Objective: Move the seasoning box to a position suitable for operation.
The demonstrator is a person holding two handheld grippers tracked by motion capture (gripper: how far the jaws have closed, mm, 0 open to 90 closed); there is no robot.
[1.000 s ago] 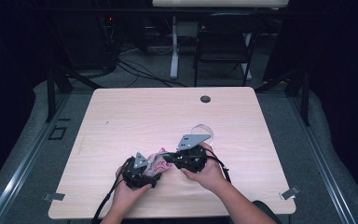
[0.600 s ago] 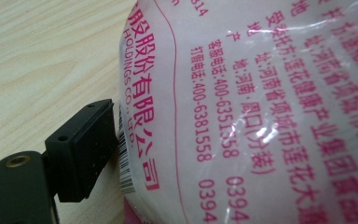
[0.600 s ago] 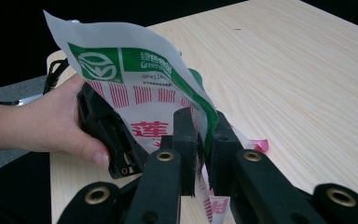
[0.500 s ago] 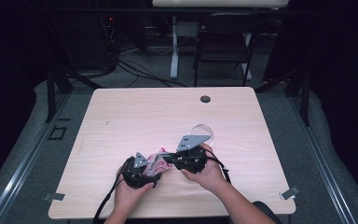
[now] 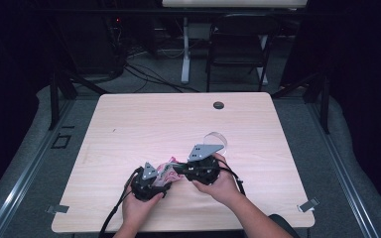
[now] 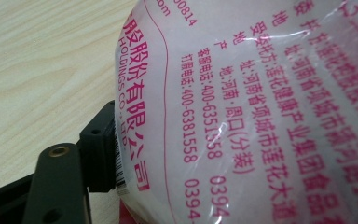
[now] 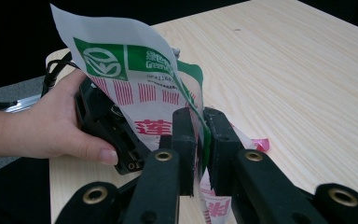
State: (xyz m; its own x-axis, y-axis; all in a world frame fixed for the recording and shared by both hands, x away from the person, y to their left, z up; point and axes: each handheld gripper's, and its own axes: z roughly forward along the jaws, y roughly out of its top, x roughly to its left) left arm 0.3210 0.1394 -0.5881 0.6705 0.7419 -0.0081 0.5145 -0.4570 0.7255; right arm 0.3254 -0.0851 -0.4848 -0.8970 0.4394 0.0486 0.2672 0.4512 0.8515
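My right tongs (image 7: 199, 140) pinch the top edge of a thin white plastic packet with red and green print (image 7: 140, 79), near the desk's (image 5: 144, 119) front edge. My left tongs (image 5: 154, 179) have just been closing around its lower body, though I cannot tell whether they grip. It looks light, floppy and slick, so I judge the sealed edges give the safest hold.

My work goes on over a pale wooden table (image 5: 129, 129) at the centre of the high view, with a dark round grommet hole (image 5: 219, 105) near its far edge. Behind it, in the upper middle, a black chair (image 5: 238, 54) stands beside a white post (image 5: 184, 54). Black cables (image 5: 144, 74) sprawl across the grey floor (image 5: 337, 148) at upper left.
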